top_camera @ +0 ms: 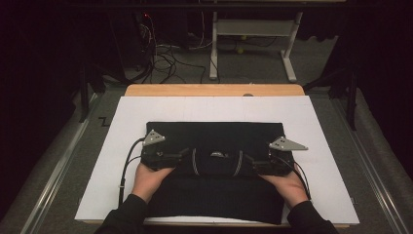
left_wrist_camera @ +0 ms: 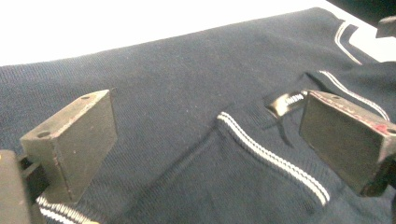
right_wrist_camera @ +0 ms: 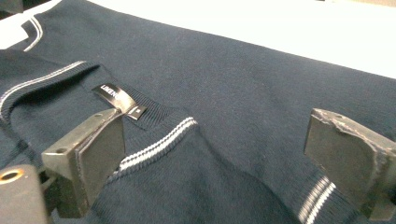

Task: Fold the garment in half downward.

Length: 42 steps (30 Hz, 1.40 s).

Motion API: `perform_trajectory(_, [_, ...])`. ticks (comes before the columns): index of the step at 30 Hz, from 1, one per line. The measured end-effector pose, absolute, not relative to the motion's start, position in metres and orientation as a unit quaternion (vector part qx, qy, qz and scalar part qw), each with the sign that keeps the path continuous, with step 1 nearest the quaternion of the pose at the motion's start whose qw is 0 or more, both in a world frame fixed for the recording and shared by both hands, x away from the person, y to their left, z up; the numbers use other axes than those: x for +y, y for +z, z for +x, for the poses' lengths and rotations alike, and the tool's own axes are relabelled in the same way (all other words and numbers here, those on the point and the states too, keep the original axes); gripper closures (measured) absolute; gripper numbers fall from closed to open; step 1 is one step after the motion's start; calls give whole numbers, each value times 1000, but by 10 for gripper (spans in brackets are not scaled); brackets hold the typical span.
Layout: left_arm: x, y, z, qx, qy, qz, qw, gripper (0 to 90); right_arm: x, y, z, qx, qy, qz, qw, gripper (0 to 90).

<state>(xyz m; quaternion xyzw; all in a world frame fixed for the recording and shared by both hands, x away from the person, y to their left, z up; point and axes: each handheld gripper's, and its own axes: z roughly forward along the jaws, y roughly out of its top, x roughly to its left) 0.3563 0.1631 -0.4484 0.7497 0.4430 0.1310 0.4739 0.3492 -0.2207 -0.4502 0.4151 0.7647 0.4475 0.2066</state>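
Observation:
A dark navy knit garment [top_camera: 214, 136] with white stripe trim lies folded flat on a white sheet [top_camera: 316, 146]. Its collar label [top_camera: 217, 154] sits mid-front between two striped bands. My left gripper [top_camera: 185, 155] rests on the garment's left side and points inward, jaws open wide over a striped edge [left_wrist_camera: 275, 161] with the label [left_wrist_camera: 286, 101] near its right jaw. My right gripper [top_camera: 247, 160] mirrors it from the right, also open. Its jaws straddle the striped collar rib [right_wrist_camera: 159, 142], and the label [right_wrist_camera: 116, 99] lies by its left jaw. Neither gripper's pads [right_wrist_camera: 105, 154] press on the fabric.
The white sheet covers a wooden table [top_camera: 214, 90]. Metal rails [top_camera: 58, 165] run along both sides. Beyond the far edge, cables [top_camera: 165, 61] lie on the floor beside a white desk frame [top_camera: 253, 29].

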Motion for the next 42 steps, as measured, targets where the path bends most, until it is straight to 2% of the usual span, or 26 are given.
perform_trajectory(6, [149, -453, 367, 451, 119, 762, 449, 144, -210, -450, 360, 768, 443, 416, 203, 150])
perform_trajectory(8, [145, -458, 370, 454, 117, 775, 424, 239, -206, -452, 362, 774, 434, 415, 202, 188])
perform_trajectory(9, [142, -463, 372, 458, 106, 782, 409, 257, -203, -454, 363, 776, 428, 417, 201, 216])
perform_trajectory(12, [135, -474, 375, 457, 100, 803, 369, 257, -197, -463, 368, 781, 413, 431, 182, 322])
perform_trajectory(15, [134, -474, 374, 452, 92, 804, 376, 257, -194, -467, 369, 788, 403, 434, 171, 415])
perform_trajectory(23, [127, -476, 373, 438, 99, 822, 352, 258, -185, -475, 366, 805, 363, 434, 177, 429])
perform_trajectory(28, [126, -476, 371, 426, 93, 825, 360, 392, -185, -475, 365, 802, 370, 436, 172, 501])
perform_trajectory(30, [127, -476, 370, 423, 89, 824, 366, 454, -186, -475, 365, 802, 372, 436, 170, 557])
perform_trajectory(34, [128, -477, 368, 411, 88, 826, 377, 640, -187, -475, 364, 804, 380, 429, 161, 675])
perform_trajectory(38, [129, -477, 367, 409, 88, 824, 383, 721, -188, -476, 363, 805, 385, 424, 154, 758])
perform_trajectory(42, [132, -476, 364, 405, 97, 821, 389, 753, -189, -473, 360, 800, 399, 416, 165, 790])
